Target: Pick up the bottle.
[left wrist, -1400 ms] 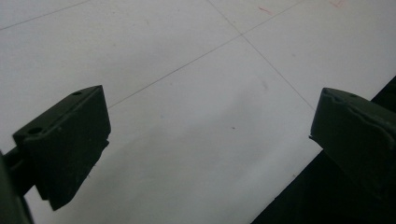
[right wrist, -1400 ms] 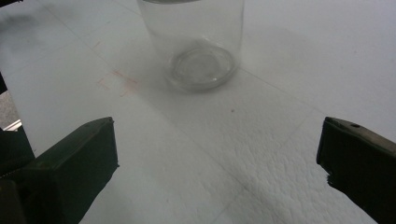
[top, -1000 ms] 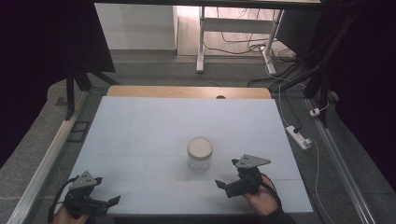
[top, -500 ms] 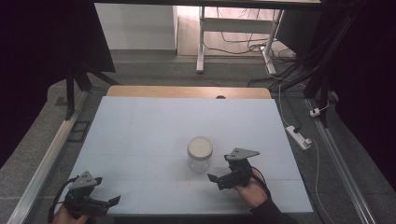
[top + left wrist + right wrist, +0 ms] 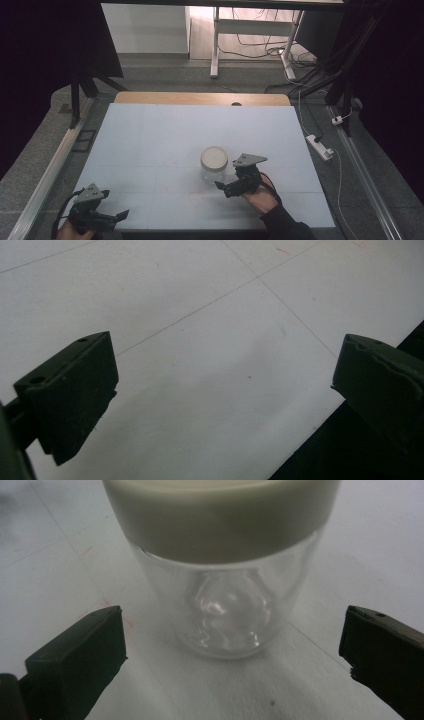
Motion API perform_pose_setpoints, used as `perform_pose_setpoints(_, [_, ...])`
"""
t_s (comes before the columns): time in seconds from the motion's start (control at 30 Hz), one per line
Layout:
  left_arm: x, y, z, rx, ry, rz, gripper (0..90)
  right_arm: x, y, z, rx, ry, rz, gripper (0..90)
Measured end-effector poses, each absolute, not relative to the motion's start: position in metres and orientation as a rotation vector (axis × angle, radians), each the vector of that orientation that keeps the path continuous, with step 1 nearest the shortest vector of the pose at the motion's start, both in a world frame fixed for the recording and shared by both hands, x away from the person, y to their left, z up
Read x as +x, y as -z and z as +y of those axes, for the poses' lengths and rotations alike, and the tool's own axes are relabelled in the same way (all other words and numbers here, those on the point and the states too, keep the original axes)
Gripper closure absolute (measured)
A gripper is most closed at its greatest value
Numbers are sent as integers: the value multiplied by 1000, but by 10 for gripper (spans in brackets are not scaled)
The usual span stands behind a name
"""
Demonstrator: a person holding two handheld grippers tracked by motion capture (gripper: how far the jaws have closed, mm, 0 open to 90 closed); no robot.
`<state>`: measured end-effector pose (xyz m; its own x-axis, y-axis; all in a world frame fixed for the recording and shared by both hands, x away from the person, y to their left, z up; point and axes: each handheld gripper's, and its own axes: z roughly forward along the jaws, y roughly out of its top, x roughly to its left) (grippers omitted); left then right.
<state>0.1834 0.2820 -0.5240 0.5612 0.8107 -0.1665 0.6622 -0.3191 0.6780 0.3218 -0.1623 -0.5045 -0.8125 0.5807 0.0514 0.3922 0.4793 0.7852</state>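
On table (image 5: 150, 145) | right gripper (image 5: 226, 189) jaws apart beside jar (image 5: 214, 165); its view shows clear glass | left gripper (image 5: 116, 216) jaws apart.

Clear glass jar (image 5: 213, 170), cream lid (image 5: 214, 157) on, upright, empty-looking, on white table near its front edge

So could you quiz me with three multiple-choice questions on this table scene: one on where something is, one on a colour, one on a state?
1. Where does the jar stand?
A. on the table, just ahead of the right gripper
B. beside the left gripper
C. on the floor

2. What colour is the lid?
A. red
B. cream
C. black

3. How do the right gripper's jaws stand?
A. shut on the jar
B. shut on nothing
C. open, apart from the jar

Answers: 1 A, the high view shows it there; 2 B, the right gripper view shows a cream lid; 3 C, bare table shows between each jaw and the glass.
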Motion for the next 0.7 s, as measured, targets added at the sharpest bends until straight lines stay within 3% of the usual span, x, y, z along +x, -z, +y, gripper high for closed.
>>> perform_pose_setpoints(0.7, [183,524,282,2076,-261,1173,0,341,514,-133,772,-1278,2524,0])
